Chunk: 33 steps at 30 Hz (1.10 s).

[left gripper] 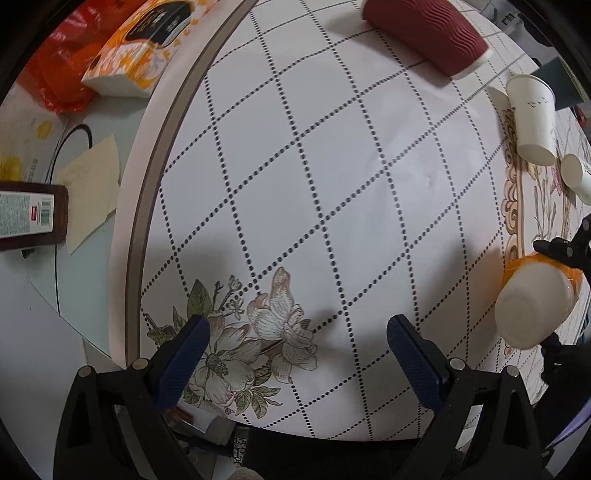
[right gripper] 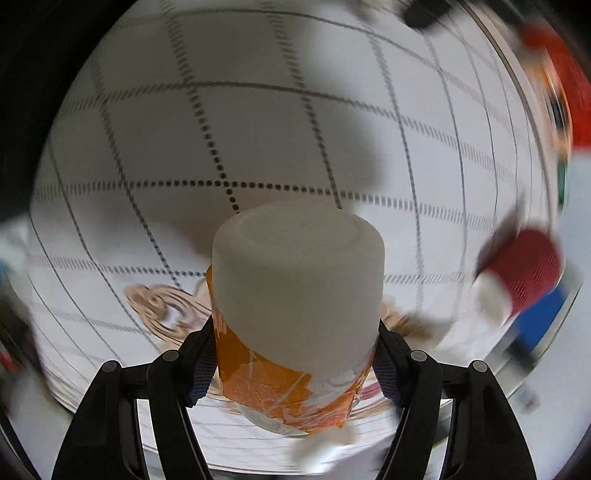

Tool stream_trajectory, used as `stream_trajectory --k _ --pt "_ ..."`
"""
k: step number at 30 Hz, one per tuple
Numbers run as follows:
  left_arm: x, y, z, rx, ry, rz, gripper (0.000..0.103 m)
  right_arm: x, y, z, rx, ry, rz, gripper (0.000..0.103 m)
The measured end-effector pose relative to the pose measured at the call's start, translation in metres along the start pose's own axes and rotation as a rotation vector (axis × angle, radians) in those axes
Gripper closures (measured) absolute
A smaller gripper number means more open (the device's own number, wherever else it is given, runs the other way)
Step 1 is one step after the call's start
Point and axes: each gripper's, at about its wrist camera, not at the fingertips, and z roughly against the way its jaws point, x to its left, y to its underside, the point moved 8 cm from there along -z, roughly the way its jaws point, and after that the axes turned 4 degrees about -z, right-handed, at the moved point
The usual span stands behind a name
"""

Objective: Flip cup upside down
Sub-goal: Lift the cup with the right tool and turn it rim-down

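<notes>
My right gripper [right gripper: 295, 354] is shut on an orange-and-white cup [right gripper: 295, 295]. The cup is held above the table with its white base pointing away from the camera; the right wrist view is motion-blurred. In the left wrist view the same cup [left gripper: 532, 306] shows at the right edge, clamped by the black right gripper [left gripper: 561, 291], base toward the camera. My left gripper [left gripper: 295, 332] is open and empty, low over the flower print on the round table [left gripper: 332, 166].
A dark red ribbed cup [left gripper: 428, 33] lies on its side at the far edge; it also shows in the right wrist view [right gripper: 524, 273]. Two white paper cups [left gripper: 532, 118] lie at the right. A tissue box [left gripper: 144, 44], orange bag and bottle sit off the table's left.
</notes>
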Motion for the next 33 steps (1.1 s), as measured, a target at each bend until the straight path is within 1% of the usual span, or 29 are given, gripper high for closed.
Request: stream_trajectory --k 1,2,4,8,15,19,20,23,28,31,32,33 --pt "-0.002 -0.001 0.001 -0.002 -0.001 -0.006 0.005 -0.004 -0.003 0.002 0.005 -0.028 -0.051 0.030" --pt "-0.005 -0.002 0.003 -0.003 -0.001 -0.013 0.005 -0.006 0.002 0.000 0.011 -0.077 -0.129 0.030" --pt "-0.010 -0.003 0.005 -0.004 -0.001 -0.023 0.005 -0.006 0.009 -0.004 0.016 -0.139 -0.235 0.030" --pt "-0.020 -0.004 0.006 -0.001 0.000 -0.042 0.005 -0.008 0.024 -0.012 0.030 -0.296 -0.488 0.030" --pt "-0.034 -0.007 0.010 -0.001 0.002 -0.062 0.005 -0.005 0.045 -0.020 0.038 -0.542 -0.869 0.029" --pt "-0.037 -0.009 0.009 -0.003 0.004 -0.070 0.005 -0.004 0.056 -0.024 0.040 -0.643 -1.044 0.029" --pt "-0.037 -0.010 0.011 -0.002 0.004 -0.073 0.005 -0.003 0.059 -0.026 0.040 -0.680 -1.106 0.029" --pt "-0.040 -0.012 0.013 -0.004 0.006 -0.077 0.005 -0.005 0.074 -0.035 0.059 -0.756 -1.249 0.029" --pt "-0.044 -0.014 0.015 -0.004 0.010 -0.087 0.005 -0.006 0.099 -0.049 0.099 -0.851 -1.408 0.029" --pt "-0.044 -0.012 0.014 -0.004 0.012 -0.093 0.005 0.001 0.115 -0.061 0.119 -0.900 -1.468 0.029" --pt "-0.044 -0.012 0.014 -0.004 0.012 -0.093 0.005 0.010 0.124 -0.068 0.124 -0.912 -1.484 0.029" --pt "-0.044 -0.012 0.014 -0.004 0.013 -0.094 0.005 0.010 0.131 -0.070 0.126 -0.912 -1.492 0.028"
